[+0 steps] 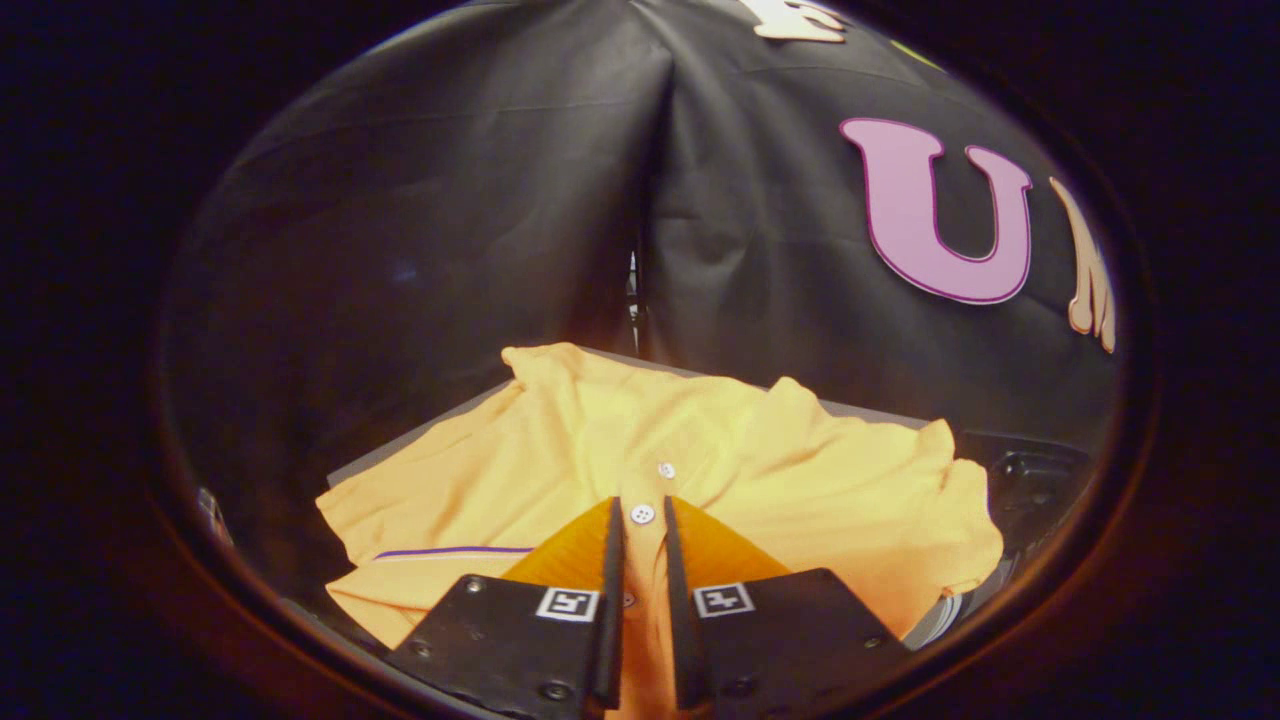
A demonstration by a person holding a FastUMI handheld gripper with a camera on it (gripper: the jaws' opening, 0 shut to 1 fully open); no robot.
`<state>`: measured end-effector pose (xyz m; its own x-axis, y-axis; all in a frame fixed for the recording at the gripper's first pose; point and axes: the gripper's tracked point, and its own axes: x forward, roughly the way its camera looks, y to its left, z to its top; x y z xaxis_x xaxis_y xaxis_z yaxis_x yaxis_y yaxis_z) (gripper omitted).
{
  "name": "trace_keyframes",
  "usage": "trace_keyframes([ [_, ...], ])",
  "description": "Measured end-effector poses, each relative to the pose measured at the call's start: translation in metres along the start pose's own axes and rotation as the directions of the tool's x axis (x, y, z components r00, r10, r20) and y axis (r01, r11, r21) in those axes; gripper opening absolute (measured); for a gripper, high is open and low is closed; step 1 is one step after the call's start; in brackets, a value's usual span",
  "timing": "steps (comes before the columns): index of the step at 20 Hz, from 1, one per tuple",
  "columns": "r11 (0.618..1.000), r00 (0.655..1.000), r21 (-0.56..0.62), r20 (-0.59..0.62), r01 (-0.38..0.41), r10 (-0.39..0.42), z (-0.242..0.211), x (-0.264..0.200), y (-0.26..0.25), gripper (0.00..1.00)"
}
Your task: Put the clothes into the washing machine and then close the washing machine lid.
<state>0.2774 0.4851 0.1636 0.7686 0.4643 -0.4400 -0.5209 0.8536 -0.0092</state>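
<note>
Now pinching the yellow polo shirt [600,440] placket between nearly closed gripper [640,505] fingers. Spread out ahead, covering the grey table [420,432]. Beside a dark washing machine [1035,480] rim.

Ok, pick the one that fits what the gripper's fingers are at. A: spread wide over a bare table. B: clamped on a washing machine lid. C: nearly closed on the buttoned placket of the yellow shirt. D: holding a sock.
C: the gripper has its fingers drawn close with the yellow shirt fabric between them, a white button at their tips.

Mount: rides on the hand-held gripper [640,515]
Facing: forward along its fingers, slightly downward
Nearness: seemingly very close above the shirt [800,450]
</note>
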Motion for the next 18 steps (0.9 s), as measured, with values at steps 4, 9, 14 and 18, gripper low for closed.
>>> trace_keyframes([
  [4, 0.989, 0.999, 0.139, 0.015, -0.049, 0.047, -0.003, -0.007, -0.006, 0.03],
  [9, 0.977, 0.999, 0.215, 0.046, -0.010, 0.001, 0.001, -0.031, -0.040, 0.00],
  [14, 0.960, 0.976, 0.221, 0.095, 0.173, -0.197, 0.031, -0.081, -0.096, 0.00],
  [18, 0.915, 0.922, 0.220, 0.113, 0.339, -0.369, 0.035, -0.123, -0.172, 0.00],
])
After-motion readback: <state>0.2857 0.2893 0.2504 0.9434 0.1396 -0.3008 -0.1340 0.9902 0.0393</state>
